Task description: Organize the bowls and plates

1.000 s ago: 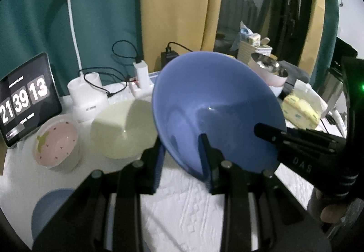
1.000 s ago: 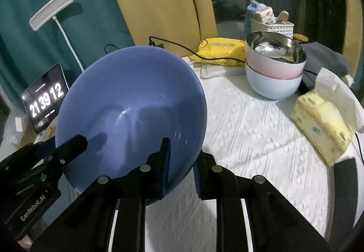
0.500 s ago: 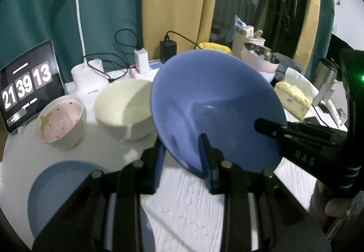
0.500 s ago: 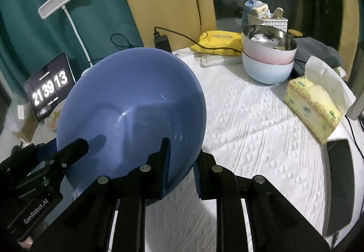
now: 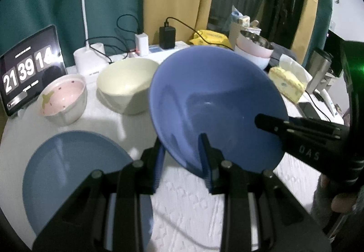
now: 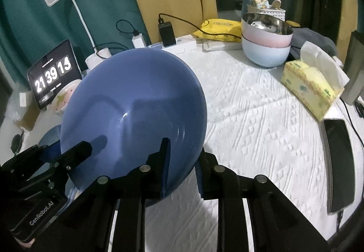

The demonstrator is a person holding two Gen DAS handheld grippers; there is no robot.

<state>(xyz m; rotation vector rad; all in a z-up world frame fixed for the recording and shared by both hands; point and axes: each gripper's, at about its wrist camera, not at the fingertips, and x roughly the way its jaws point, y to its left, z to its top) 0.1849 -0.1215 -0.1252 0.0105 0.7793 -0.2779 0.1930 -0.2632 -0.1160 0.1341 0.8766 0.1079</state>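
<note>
A large blue bowl [image 5: 216,97] [image 6: 136,104] hangs tilted above the table, carried by both grippers. My left gripper [image 5: 180,141] is shut on its near rim, one finger inside and one outside. My right gripper [image 6: 183,147] straddles the rim on the other side. Its jaws are opening while the bowl's wall is still between the pads and touching them. Below and left of the bowl lies a flat blue plate [image 5: 68,172] [image 6: 50,136]. Behind it stand a cream bowl [image 5: 127,79] and a pink-lined bowl [image 5: 63,95].
At the back right is a stack of bowls [image 6: 266,42] topped by a steel one. A tissue pack [image 6: 311,88], a phone [image 6: 339,163], a clock tablet [image 5: 27,70], a desk lamp [image 5: 88,60] and chargers with cables [image 5: 167,35] ring the white tablecloth [image 6: 261,133].
Both grippers have carried the blue bowl back toward the near left of the table. The blue plate has come into full view below it. The right jaws stand slightly wider.
</note>
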